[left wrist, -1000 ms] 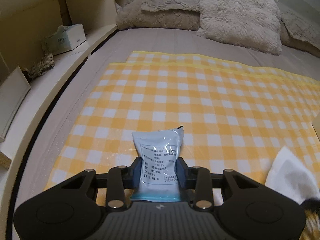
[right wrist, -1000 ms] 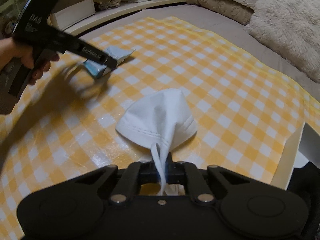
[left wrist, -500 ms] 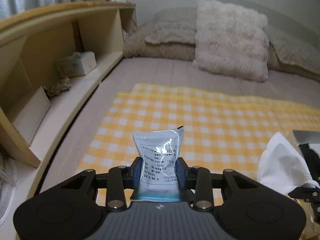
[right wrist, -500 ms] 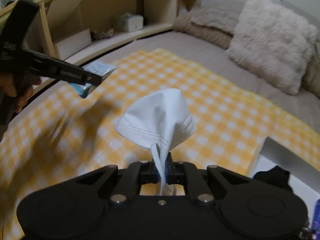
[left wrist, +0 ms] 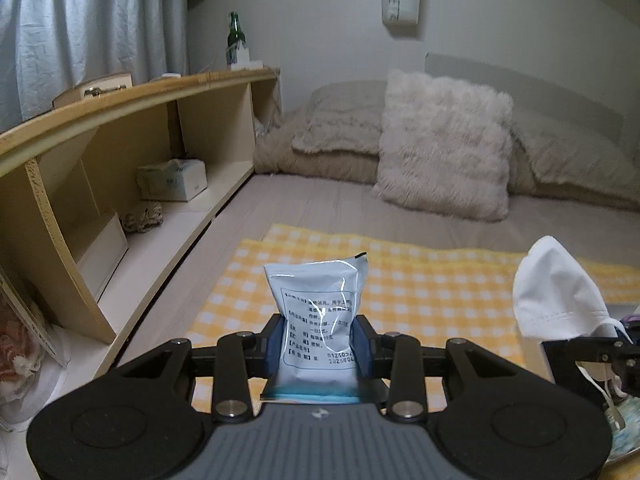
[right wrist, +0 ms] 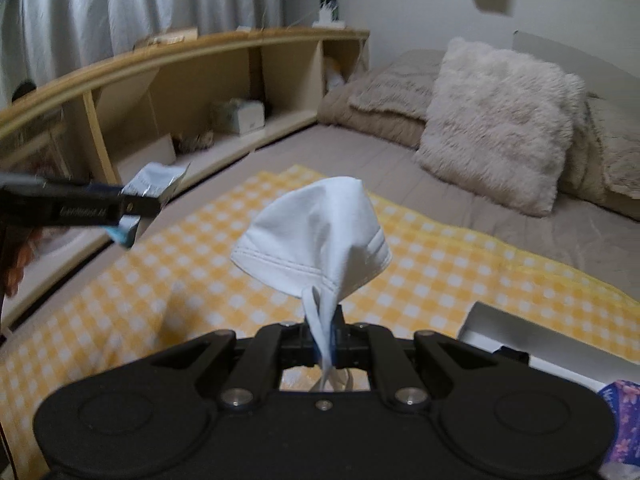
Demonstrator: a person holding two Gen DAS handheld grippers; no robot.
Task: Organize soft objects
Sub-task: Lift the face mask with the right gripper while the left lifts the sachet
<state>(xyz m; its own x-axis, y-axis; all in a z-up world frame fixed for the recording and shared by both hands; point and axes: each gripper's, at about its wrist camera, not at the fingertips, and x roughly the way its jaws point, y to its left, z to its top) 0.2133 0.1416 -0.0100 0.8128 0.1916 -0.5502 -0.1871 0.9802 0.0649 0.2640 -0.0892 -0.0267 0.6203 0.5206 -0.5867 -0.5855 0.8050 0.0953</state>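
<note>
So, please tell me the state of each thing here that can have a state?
left gripper: shut on the sachet
sachet: sealed, held upright, lifted off the cloth
right gripper: shut on the mask strap
mask: folded, held up off the cloth
checked cloth: spread flat on the bed
green bottle: standing upright on the shelf top

— What is my left claw (left wrist: 318, 340) gripping?
— A glossy plastic packet (left wrist: 318, 312), crinkled, catching the light. The claw itself looks matt black plastic with small shiny metal pins.
— And my right claw (right wrist: 324, 340)?
— I see a white mask (right wrist: 312, 236), smooth matt cloth with stitched seams, pinched by its strap.
— Below?
— A checked sheet (left wrist: 420, 280) with a faint sheen, a shaggy cushion (left wrist: 444, 144), and a pale wooden shelf (left wrist: 120, 120), smooth.
</note>
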